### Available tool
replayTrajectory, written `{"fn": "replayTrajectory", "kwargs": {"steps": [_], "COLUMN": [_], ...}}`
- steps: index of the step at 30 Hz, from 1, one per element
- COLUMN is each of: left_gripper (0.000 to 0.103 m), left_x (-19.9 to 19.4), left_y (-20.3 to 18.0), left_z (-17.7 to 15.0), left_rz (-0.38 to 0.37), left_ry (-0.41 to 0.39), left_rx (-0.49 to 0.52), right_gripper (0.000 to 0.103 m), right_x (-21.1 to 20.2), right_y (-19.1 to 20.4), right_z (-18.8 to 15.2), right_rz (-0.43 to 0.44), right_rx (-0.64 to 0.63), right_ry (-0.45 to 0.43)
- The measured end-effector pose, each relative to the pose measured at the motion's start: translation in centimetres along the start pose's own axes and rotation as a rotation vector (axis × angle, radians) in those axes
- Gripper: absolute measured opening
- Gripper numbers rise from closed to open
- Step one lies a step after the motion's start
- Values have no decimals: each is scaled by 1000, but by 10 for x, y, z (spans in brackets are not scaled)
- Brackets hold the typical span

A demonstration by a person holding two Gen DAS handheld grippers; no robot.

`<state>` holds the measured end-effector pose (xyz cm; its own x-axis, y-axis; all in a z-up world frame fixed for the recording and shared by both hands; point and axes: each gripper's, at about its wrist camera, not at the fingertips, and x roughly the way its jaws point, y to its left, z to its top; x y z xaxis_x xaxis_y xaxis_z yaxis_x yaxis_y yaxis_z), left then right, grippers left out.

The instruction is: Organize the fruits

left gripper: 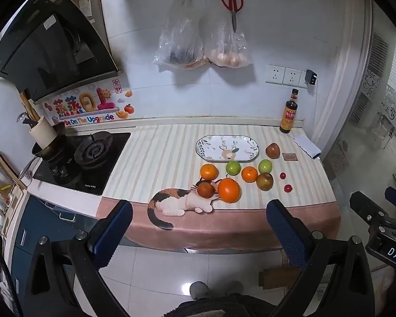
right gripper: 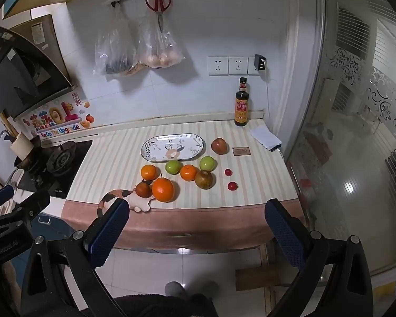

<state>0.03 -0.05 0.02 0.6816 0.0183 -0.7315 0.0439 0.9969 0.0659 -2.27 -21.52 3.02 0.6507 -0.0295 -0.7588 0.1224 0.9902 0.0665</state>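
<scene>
An oval patterned plate [left gripper: 227, 148] [right gripper: 173, 146] lies empty on the striped counter cloth. In front of it sit a big orange [left gripper: 228, 190] [right gripper: 163, 189], two smaller oranges [left gripper: 209, 171] [left gripper: 249, 174], two green apples [left gripper: 233, 167] [left gripper: 265, 166], brownish-red fruits [left gripper: 205, 189] [left gripper: 264, 181] [left gripper: 273, 150] and two cherry tomatoes [left gripper: 287, 188] [left gripper: 282, 175]. My left gripper [left gripper: 199, 214] and right gripper [right gripper: 196, 211] are both open and empty, held off the counter's front edge, well short of the fruit.
A gas hob [left gripper: 84, 158] with a pot [left gripper: 48, 142] is at the left. A dark sauce bottle [left gripper: 289, 113], a folded cloth [left gripper: 306, 145] and a small card [left gripper: 289, 156] are at the counter's right. Bags [left gripper: 203, 42] and scissors [left gripper: 232, 2] hang on the wall.
</scene>
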Motion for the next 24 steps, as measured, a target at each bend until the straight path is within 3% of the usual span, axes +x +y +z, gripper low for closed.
{"fn": "replayTrajectory", "kwargs": {"steps": [24], "left_gripper": [103], "left_x": [-12], "left_y": [-8], "left_z": [5], "left_rz": [-29], "left_ry": [-10], "left_rx": [-27], "right_gripper": [103], "right_x": [-6], "right_y": [-3], "right_z": [-5], "right_rz": [-6], "right_rx": [-10], "right_ry": [-9]}}
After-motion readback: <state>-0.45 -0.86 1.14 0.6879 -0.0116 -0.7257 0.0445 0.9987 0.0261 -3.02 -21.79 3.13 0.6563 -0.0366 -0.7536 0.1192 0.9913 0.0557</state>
